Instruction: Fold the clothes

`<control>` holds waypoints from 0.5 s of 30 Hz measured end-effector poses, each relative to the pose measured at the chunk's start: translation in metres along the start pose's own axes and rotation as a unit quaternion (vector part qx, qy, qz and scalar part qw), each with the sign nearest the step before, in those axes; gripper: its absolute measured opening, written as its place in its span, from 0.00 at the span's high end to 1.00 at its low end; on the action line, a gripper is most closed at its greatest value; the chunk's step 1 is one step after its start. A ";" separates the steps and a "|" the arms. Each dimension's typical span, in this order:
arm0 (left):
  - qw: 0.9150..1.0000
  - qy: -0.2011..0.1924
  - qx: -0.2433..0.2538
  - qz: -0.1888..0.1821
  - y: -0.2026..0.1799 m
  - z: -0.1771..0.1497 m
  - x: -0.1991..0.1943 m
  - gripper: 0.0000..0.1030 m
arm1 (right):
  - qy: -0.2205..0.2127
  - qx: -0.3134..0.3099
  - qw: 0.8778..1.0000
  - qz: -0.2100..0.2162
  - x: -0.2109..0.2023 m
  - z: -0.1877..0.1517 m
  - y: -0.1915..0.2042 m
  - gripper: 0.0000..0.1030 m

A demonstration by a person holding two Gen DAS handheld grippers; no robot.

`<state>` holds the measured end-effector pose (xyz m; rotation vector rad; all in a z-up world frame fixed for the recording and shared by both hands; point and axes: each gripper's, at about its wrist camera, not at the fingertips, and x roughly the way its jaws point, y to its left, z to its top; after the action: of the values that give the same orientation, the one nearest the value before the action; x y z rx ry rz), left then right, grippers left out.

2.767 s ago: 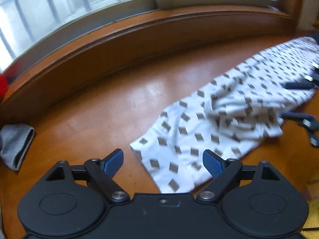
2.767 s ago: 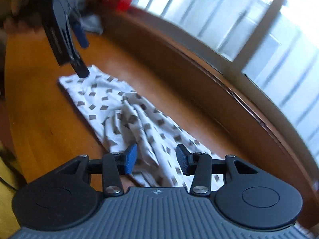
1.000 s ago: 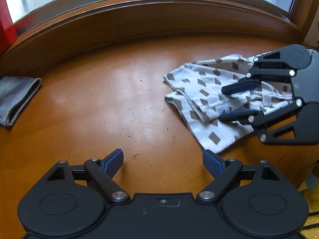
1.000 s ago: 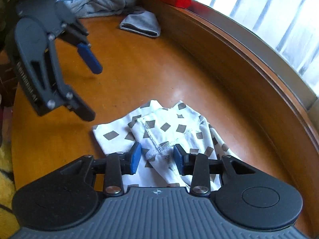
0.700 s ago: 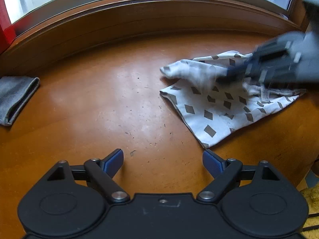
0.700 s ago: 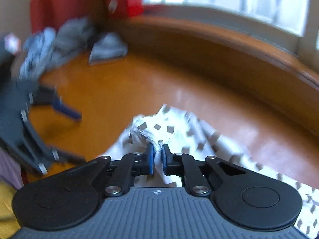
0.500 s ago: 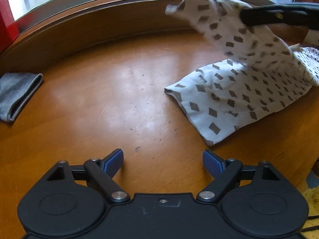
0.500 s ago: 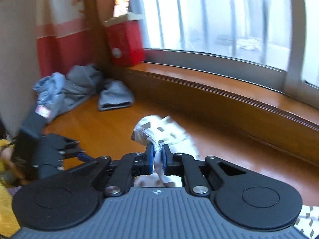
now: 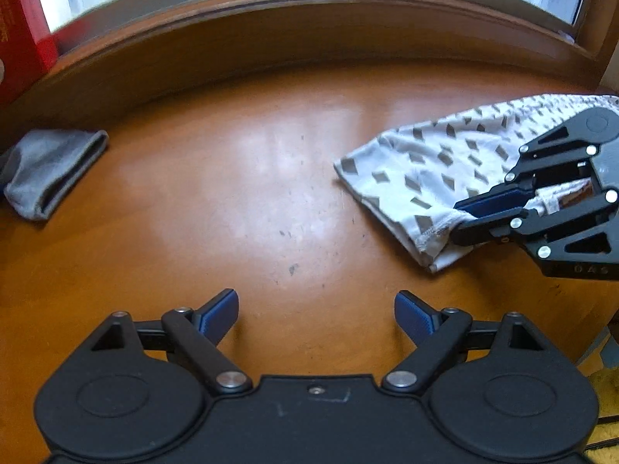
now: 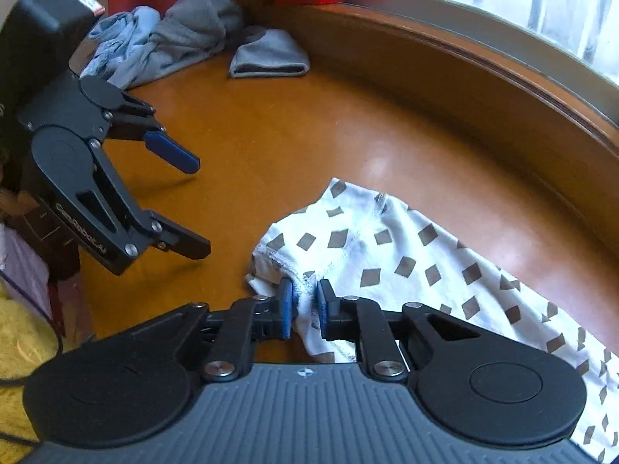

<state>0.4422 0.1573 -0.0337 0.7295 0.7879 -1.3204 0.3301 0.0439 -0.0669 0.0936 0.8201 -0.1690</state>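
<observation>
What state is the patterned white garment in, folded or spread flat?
Folded: the patterned white garment lies doubled over itself, stitched hems stacked at its near corner.

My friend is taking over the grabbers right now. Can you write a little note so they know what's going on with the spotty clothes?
Right gripper: jaws opening, spotty cloth edge between its pads, low over the table.
Left gripper: open, empty, hovering above bare table beside the cloth.
Spotty cloth: partly folded, lying on the table.
Also there: folded grey cloth and a clothes heap at the far end.
Left to do: let go, tidy the fold, then the heap.
</observation>
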 end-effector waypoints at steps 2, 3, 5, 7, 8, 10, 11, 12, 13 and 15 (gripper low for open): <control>1.000 -0.007 0.006 0.001 0.001 0.003 -0.003 0.16 | -0.015 0.010 1.000 -0.009 -0.009 0.003 -0.001 0.87; 1.000 -0.010 0.009 0.003 0.001 0.005 -0.004 0.16 | -0.023 0.014 1.000 -0.013 -0.014 0.004 -0.001 0.87; 1.000 -0.014 0.015 0.006 0.000 0.008 -0.004 0.16 | -0.034 0.022 0.999 -0.022 -0.022 0.006 -0.002 0.87; 1.000 -0.021 0.020 0.009 0.000 0.011 -0.007 0.16 | -0.011 0.018 0.999 -0.032 -0.017 0.001 -0.001 0.86; 0.999 -0.026 0.021 0.007 0.002 0.014 -0.008 0.16 | 0.004 0.015 0.999 -0.033 -0.010 -0.002 0.003 0.79; 0.999 -0.040 0.023 -0.002 0.003 0.021 -0.013 0.16 | 0.027 0.008 0.999 -0.037 0.002 -0.008 0.010 0.71; 0.998 -0.047 0.027 -0.008 0.004 0.025 -0.016 0.16 | 0.011 0.004 0.999 -0.048 -0.002 -0.009 0.014 0.69; 0.998 -0.055 0.031 -0.014 0.004 0.029 -0.018 0.15 | 0.002 0.013 0.998 -0.054 -0.006 -0.009 0.015 0.69; 0.997 -0.062 0.038 -0.021 0.001 0.033 -0.019 0.15 | -0.012 0.036 0.998 -0.058 -0.015 -0.011 0.011 0.69; 0.995 -0.072 0.058 -0.036 -0.012 0.040 -0.017 0.14 | -0.037 0.083 0.993 -0.069 -0.033 -0.015 0.002 0.68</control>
<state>0.4327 0.1315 0.0023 0.6932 0.6308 -1.4767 0.2973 0.0519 -0.0529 0.1865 0.7386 -0.3694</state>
